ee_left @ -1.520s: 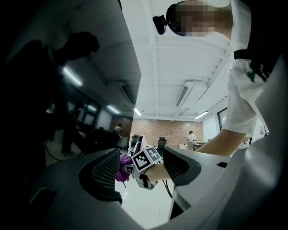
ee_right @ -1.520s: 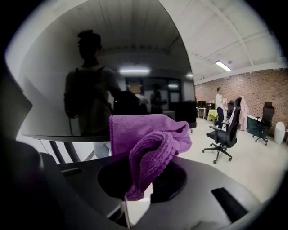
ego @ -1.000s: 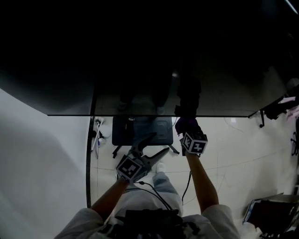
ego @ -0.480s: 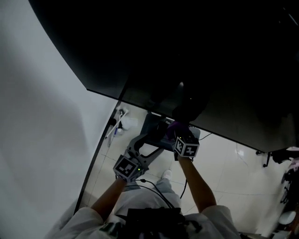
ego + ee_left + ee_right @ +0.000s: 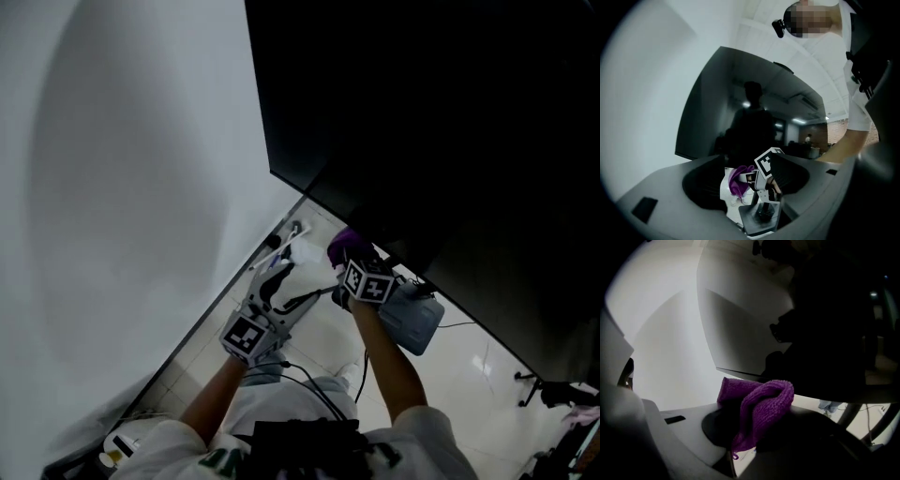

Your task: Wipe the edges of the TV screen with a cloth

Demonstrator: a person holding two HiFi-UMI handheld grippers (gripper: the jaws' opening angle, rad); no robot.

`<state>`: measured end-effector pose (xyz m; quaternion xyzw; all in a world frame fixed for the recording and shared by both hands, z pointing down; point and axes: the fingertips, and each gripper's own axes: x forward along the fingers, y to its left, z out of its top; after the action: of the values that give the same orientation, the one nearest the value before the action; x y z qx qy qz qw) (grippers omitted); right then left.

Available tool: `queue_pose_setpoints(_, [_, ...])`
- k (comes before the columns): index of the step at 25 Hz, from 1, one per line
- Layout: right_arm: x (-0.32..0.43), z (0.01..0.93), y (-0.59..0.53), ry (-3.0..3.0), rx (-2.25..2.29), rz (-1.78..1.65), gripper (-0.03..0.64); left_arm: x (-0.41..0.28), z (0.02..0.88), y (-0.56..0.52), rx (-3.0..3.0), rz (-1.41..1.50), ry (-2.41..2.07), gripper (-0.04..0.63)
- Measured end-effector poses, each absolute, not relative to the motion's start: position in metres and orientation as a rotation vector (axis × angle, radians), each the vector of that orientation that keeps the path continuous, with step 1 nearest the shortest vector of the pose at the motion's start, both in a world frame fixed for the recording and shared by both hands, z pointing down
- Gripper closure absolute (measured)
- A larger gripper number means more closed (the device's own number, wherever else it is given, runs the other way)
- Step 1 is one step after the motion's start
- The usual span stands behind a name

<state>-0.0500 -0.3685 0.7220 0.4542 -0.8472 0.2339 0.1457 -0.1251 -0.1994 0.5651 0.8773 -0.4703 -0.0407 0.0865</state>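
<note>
Purple cloth (image 5: 757, 413) is bunched between the right tongs (image 5: 759, 433), which are clamped on it just under the bottom edge of the TV screen (image 5: 450, 122). Only the right gripper view shows that fold. The left gripper view alone shows the left tongs (image 5: 748, 185) spread wide and holding nothing, below the screen. Compared with a second ago, the cloth lies nearer the screen's lower left corner, and the white wall (image 5: 122, 187) fills more of the head view.

Head view looks steeply down; both close gripper views share the TV screen (image 5: 441, 103).
</note>
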Motion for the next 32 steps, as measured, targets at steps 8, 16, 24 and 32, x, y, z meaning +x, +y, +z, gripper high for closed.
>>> queue_pose_setpoints(8, [-0.211,0.717,-0.410,-2.507,1.168,0.612,0.545,-0.253,0.555,-0.194,2.530,-0.126,-1.620,0.313])
queue_pose_setpoints(16, [-0.315,0.696,-0.432,-2.549,1.016,0.539,0.543,-0.328,0.550,-0.183,2.445,-0.131,-1.768,0.313])
queue_pose_setpoints(24, [-0.347,0.639,-0.436,-2.656,0.996,0.513,0.545,-0.319,0.521,-0.194,2.537,-0.215,-1.735,0.313])
queue_pose_setpoints(32, [-0.348,0.533,-0.438,-2.841,1.045,0.359,0.548,-0.309,0.509,-0.192,2.605,-0.259,-1.684,0.313])
